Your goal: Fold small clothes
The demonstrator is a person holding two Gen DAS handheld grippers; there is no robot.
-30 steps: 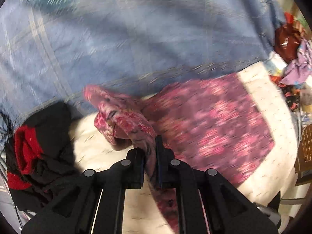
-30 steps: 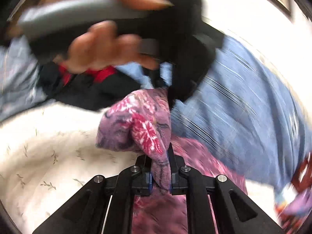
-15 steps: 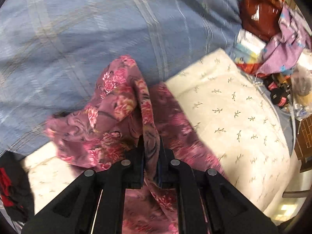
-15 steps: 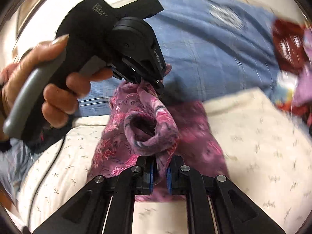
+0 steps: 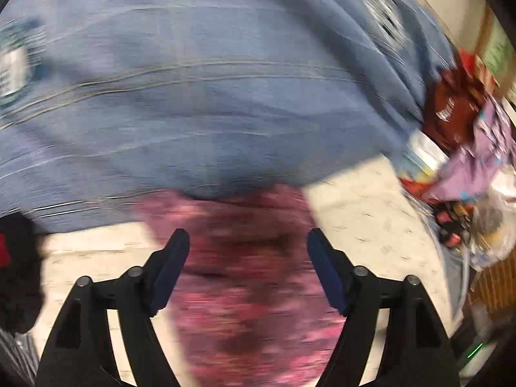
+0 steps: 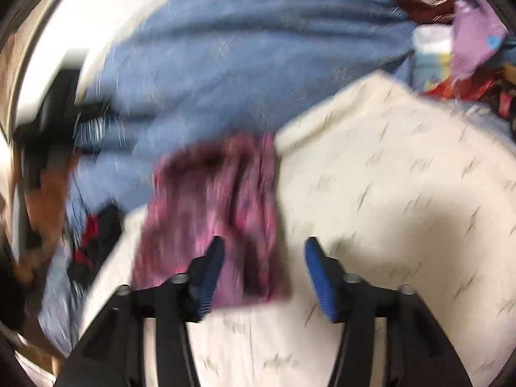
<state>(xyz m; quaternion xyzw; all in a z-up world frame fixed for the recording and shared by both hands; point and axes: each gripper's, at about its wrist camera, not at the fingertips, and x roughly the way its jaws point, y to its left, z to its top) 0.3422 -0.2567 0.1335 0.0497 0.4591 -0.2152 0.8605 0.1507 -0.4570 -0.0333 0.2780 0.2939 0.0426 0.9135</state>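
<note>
The pink floral garment [image 6: 213, 225] is seen lying as a compact folded rectangle on the cream patterned sheet [image 6: 403, 193], its far edge against the blue bedspread [image 5: 225, 96]. Nothing is held: the jaws of the left gripper [image 5: 247, 259] and right gripper [image 6: 261, 269] are spread wide. This piece is judged done. A black-and-red garment [image 5: 16, 264] and a clothes heap [image 5: 467, 148] remain beside it. Detail is lost to blur.
</note>
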